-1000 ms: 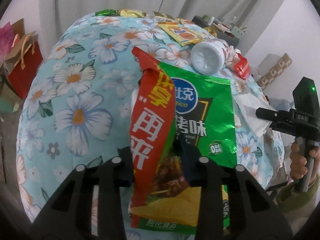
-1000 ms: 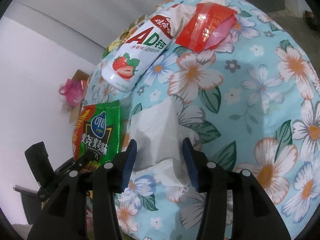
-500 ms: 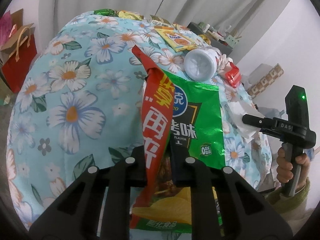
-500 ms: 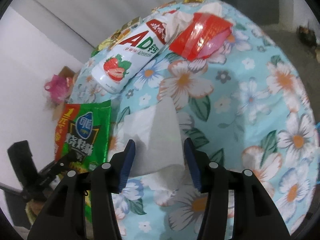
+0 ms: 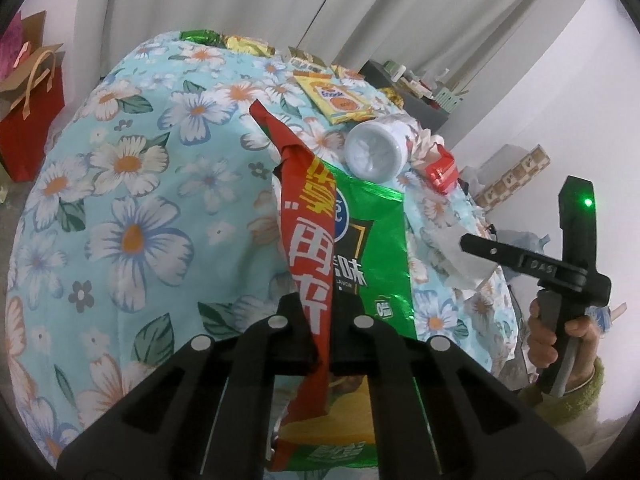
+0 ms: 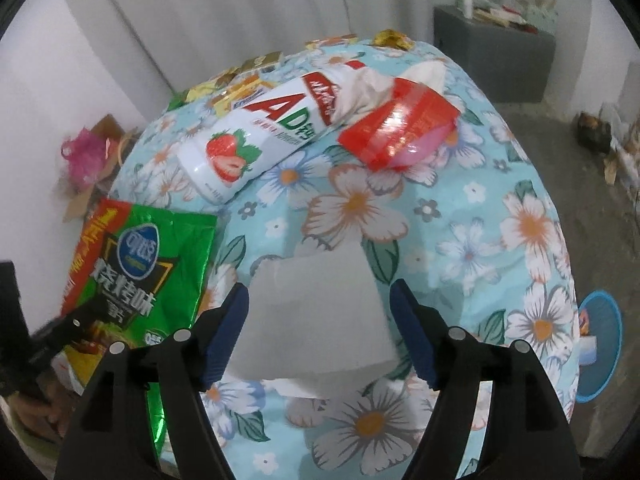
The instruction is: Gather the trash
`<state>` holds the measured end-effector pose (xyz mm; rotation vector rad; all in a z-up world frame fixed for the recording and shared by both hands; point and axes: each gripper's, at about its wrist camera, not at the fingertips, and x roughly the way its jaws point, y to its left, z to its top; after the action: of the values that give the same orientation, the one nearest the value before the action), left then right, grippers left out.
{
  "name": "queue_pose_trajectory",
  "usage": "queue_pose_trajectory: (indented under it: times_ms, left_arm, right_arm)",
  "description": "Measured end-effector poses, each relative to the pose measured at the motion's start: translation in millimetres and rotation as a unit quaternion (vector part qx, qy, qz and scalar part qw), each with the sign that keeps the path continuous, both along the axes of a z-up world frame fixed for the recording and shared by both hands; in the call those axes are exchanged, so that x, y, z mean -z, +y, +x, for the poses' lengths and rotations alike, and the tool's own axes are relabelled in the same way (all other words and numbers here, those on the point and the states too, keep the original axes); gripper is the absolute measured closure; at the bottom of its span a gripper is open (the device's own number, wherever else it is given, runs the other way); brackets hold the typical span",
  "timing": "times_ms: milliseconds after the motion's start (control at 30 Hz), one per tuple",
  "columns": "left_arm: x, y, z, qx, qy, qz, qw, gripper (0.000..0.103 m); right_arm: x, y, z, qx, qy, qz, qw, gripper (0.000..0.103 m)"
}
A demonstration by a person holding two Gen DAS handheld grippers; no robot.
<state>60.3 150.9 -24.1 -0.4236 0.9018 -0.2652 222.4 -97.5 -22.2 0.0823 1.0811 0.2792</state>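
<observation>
Landmark = chip bag (image 5: pixel 360 248), green w/ red side strip, lying on the floral cloth (image 5: pixel 132 184).

L wrist view, going L to R: red paper bag (image 5: pixel 34 120) on the floor, well L of the chip bag. My left gripper (image 5: pixel 325 332) is clamped tight on the bag's folded red strip; jaws have just finished closing, the strip pinched between them. Bag's long axis runs from the jaws away toward the far end of the table; its red corner peaks up at the far tip. White bottle (image 5: pixel 376 152) just beyond the bag's far edge, base facing the cam. Yellow wrapper (image 5: pixel 336 100) farther back. Red packet (image 5: pixel 440 168) to the R of the bottle. Tissue (image 5: pixel 460 256) R of the bag, near the cloth edge.

R wrist view: chip bag (image 6: pixel 132 272) at L. Bottle (image 6: pixel 256 140) lies on its side beyond it, neck end away from cam. My right gripper (image 6: pixel 320 312) has just been opening; fingers stand wide, released, straddling the tissue (image 6: pixel 316 312), not pressing it. Contents of bag and bottle: can't tell.
</observation>
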Motion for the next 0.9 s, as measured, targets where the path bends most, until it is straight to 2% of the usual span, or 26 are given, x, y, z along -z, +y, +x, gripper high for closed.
queue_pose_trajectory:
  times_ms: [133, 367, 767, 900]
  left_arm:
    - [-3.1, 0.7, -3.8, -0.004, -0.006, -0.003, 1.0, 0.101]
    - [-9.7, 5.3, -11.6, -0.012, -0.019, -0.005, 0.9997, 0.101]
    - [-18.5, 15.7, -17.9, -0.028, -0.035, -0.008, 0.9989, 0.101]
    - [-22.0, 18.8, -21.2, -0.034, -0.041, -0.01, 0.9985, 0.101]
  right_arm:
    - [8.2, 11.5, 1.4, -0.018, 0.004, -0.028, 0.999, 0.032]
    - [21.7, 21.8, 1.3, -0.034, 0.018, -0.046, 0.998, 0.032]
    - [27.9, 18.6, 2.0, -0.025, 0.03, -0.062, 0.997, 0.059]
    - [26.3, 16.6, 2.1, -0.021, 0.037, -0.054, 0.998, 0.072]
